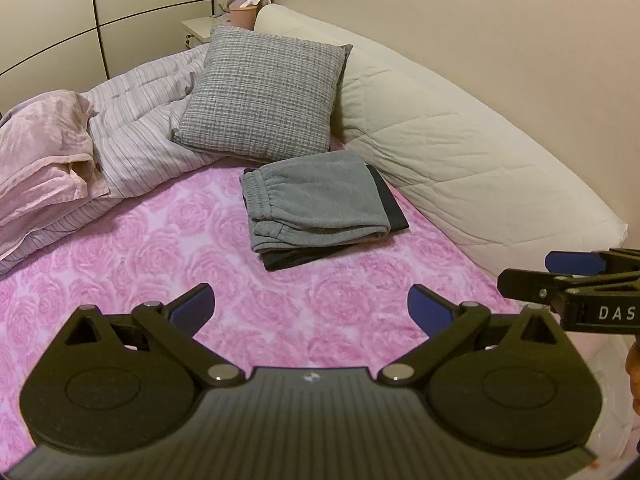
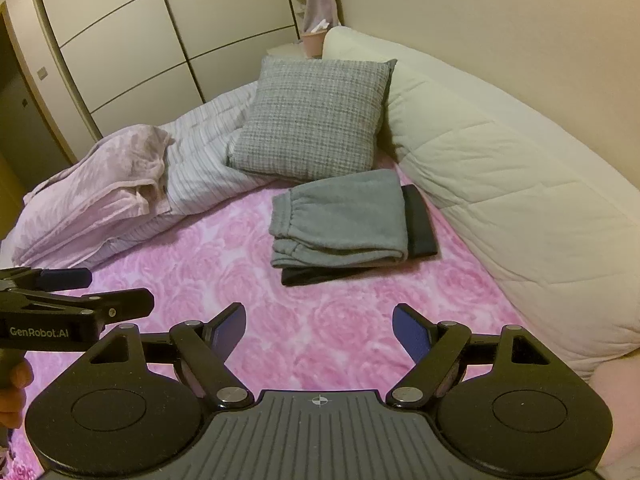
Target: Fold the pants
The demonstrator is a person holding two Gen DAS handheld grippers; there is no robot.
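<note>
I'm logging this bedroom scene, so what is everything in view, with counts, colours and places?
grey pants: one, grey, folded atop the dark garment
dark garment: one, black, folded on the pink sheet
pink sheet: one, rose-patterned, covering the bed
checked cushion: one, grey, behind the pants
quilted pad: one, cream, along the wall
striped duvet: one, pale, bunched far-left
pink blanket: one, on the duvet
left tool: open, empty
right tool: open, empty
</note>
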